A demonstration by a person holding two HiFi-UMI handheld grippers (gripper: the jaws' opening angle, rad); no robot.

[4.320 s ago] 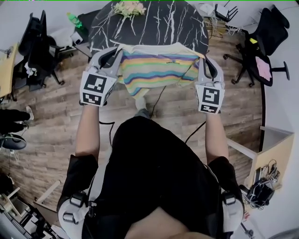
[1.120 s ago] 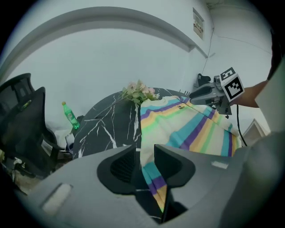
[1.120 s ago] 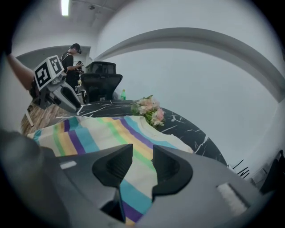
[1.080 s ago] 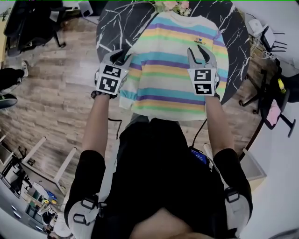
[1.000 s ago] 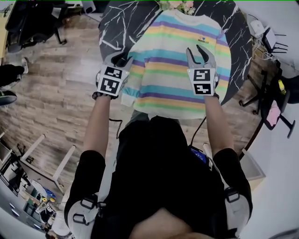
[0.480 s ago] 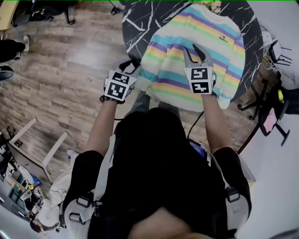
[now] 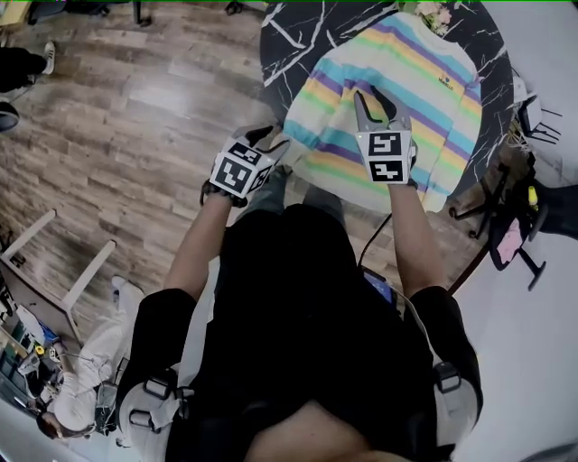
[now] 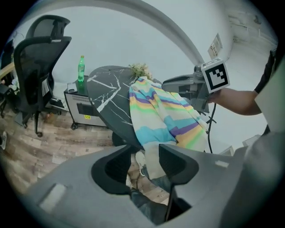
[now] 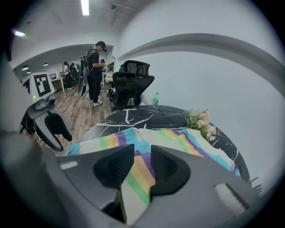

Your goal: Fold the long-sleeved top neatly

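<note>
One striped top [image 7: 402, 86] lies spread over the table [image 7: 287, 34].

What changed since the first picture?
The top, then held up by both grippers, now lies flat on the table. The left gripper slid off its edge, jaws just opening, empty. The right gripper hovers over it, jaws just closing, not gripping. Flowers stayed.
</note>
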